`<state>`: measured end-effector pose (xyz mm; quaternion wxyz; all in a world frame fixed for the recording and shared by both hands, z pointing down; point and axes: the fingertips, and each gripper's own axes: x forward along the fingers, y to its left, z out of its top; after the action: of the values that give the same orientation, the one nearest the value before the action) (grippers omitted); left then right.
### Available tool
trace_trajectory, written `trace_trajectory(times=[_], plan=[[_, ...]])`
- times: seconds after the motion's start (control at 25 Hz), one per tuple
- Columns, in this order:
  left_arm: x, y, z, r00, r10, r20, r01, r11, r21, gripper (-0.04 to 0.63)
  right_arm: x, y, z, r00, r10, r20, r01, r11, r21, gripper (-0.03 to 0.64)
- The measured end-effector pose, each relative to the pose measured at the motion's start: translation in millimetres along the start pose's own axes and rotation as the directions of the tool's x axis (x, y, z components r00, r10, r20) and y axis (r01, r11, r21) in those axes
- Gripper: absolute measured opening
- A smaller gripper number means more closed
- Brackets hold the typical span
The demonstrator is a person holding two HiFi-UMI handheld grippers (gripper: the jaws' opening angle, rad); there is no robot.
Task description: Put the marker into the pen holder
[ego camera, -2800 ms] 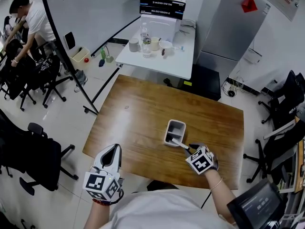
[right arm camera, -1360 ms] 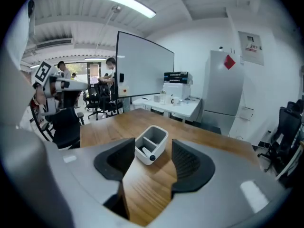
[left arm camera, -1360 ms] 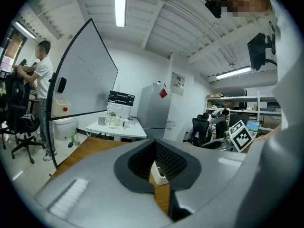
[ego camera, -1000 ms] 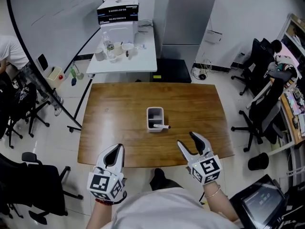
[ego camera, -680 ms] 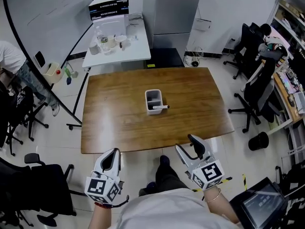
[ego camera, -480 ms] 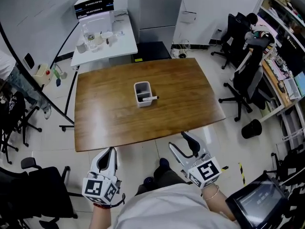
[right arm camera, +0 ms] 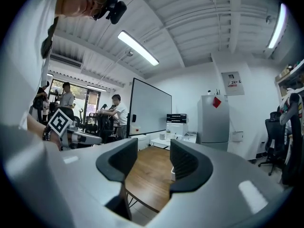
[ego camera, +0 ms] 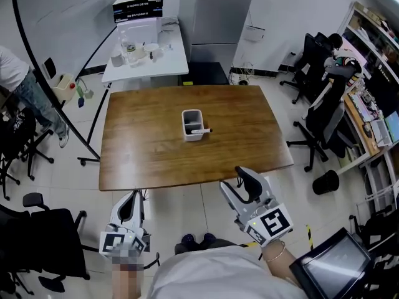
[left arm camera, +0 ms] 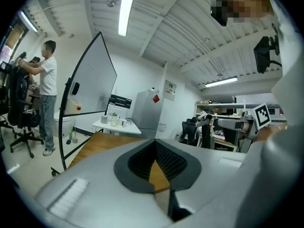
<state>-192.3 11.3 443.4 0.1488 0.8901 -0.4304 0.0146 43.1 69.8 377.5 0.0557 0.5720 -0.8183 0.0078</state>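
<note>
The white pen holder [ego camera: 192,122] stands near the middle of the wooden table [ego camera: 143,154]. A marker [ego camera: 201,131] leans out over the holder's near rim. Both grippers hang over the floor, short of the table's near edge and far from the holder. My left gripper [ego camera: 129,199] is shut with nothing in it; in the left gripper view its pads [left arm camera: 155,143] meet at the tips. My right gripper [ego camera: 239,184] is open, its jaws are closing, and nothing lies between them; the right gripper view shows only table through the gap of my right gripper [right arm camera: 152,159].
A white side table [ego camera: 168,64] with bottles and a black-and-white box [ego camera: 138,8] stands beyond the wooden table. Office chairs [ego camera: 315,114] crowd the right side, with a black bin [ego camera: 325,182] near them. A black chair [ego camera: 43,235] and a person [ego camera: 19,86] are at the left.
The right gripper has let go of the marker at the holder. Both grippers have drawn back off the table to the floor side of its near edge, and the table now looks farther away.
</note>
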Motion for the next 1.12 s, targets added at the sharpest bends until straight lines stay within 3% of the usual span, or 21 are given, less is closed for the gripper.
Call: trace_trajectory(times=[0.08,0.28,0.52,0.76,1.12], plan=[[2,-6,6,1.0,0.0,0.01,0.0,1.0,0.0,0.002,-6,-4,-1,1.0,0.001,-0.001,-0.001,1.0,-0.006,0.192],[18,-47,21,0.995,-0.084,0.057,0.083,0.996,0.024,0.002,-20,-39,-13,0.998,-0.042,-0.042,0.042,0.999,-0.001,0.192],[56,-88,19,0.993,-0.121,-0.012,0.122,0.988,0.097,0.002,-34,-73,-6,0.997,-0.071,-0.004,0.071,0.997,0.009,0.192],[78,-133,21,0.984,-0.173,-0.046,0.178,0.975,0.136,0.003,-46,-94,-26,0.997,-0.07,-0.034,0.071,0.997,0.041,0.192],[76,-114,10,0.994,-0.091,-0.053,0.096,0.989,0.108,0.002,-32,-85,-31,0.999,0.009,-0.041,-0.008,1.0,0.017,0.192]])
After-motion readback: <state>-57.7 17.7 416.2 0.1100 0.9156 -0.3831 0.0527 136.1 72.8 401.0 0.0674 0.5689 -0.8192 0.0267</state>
